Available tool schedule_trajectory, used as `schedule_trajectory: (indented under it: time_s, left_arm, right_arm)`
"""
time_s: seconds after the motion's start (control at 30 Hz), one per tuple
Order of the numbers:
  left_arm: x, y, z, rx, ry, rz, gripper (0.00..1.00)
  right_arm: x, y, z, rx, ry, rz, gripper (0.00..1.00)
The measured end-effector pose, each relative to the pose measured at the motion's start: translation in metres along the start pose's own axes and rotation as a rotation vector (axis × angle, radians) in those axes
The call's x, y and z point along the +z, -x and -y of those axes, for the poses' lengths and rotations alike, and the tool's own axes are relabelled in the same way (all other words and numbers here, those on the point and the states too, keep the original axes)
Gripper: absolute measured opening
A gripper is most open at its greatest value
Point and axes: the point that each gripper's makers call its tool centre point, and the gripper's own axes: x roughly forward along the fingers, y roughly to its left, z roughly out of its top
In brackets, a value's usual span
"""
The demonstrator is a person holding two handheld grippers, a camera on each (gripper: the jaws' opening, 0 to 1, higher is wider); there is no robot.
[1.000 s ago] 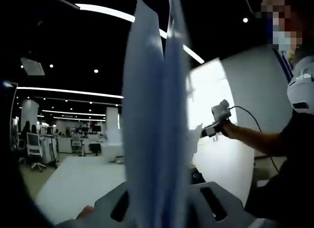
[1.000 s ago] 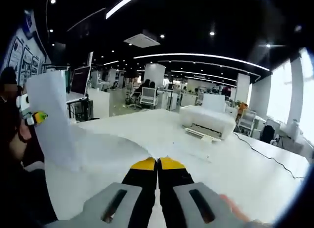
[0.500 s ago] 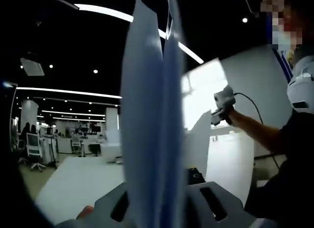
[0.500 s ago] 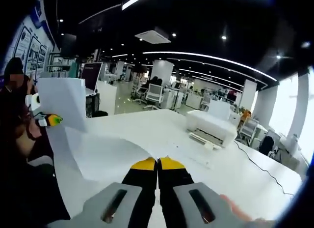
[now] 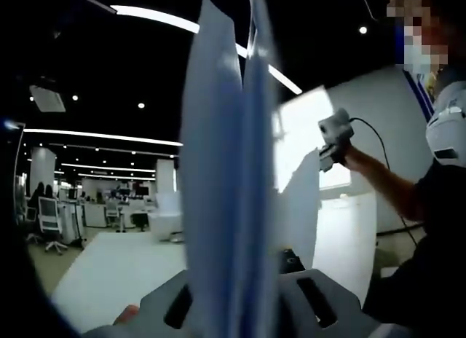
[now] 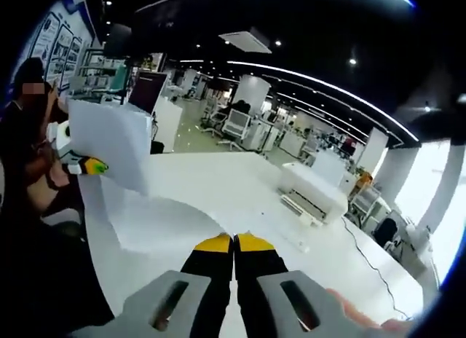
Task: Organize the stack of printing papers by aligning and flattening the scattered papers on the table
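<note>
My left gripper (image 5: 229,309) pinches the papers (image 5: 226,170) upright, off the table (image 6: 240,185). My right gripper (image 6: 234,245), jaws pressed on one sheet's corner (image 6: 218,225), risks tearing it or fanning the stack.

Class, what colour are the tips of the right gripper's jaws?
Yellow, on black jaws: right gripper, clearest in the right gripper view.

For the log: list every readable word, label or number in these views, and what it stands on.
No text can be read.
Wall posters: printing there, too small and blurred to read.
Paper in the left gripper: blank as seen.
Sheet at the right gripper: blank.
Printer: no legible label.
</note>
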Motion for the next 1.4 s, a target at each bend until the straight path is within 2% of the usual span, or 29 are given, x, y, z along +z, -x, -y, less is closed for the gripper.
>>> schedule_trajectory:
  time_s: [0.2,0.3,0.8,1.1,1.4]
  left_arm:
    - [0.001,0.0,0.001,-0.003,-0.003,0.003,0.06]
    - [0.002,0.0,0.002,-0.003,-0.004,0.004,0.06]
    - [0.001,0.0,0.002,-0.002,-0.001,0.004,0.06]
    - [0.0,0.0,0.002,-0.005,-0.002,0.002,0.06]
    - [0.0,-0.001,0.003,-0.007,-0.003,0.002,0.06]
  right_arm:
    - [0.019,0.009,-0.008,0.001,0.032,0.017,0.0]
    - [0.023,0.011,-0.014,0.005,0.041,0.015,0.0]
    - [0.028,0.019,-0.028,0.017,0.084,-0.024,0.0]
    - [0.027,0.018,-0.038,0.057,0.143,-0.092,0.0]
    - [0.035,0.019,-0.047,0.082,0.224,-0.175,0.0]
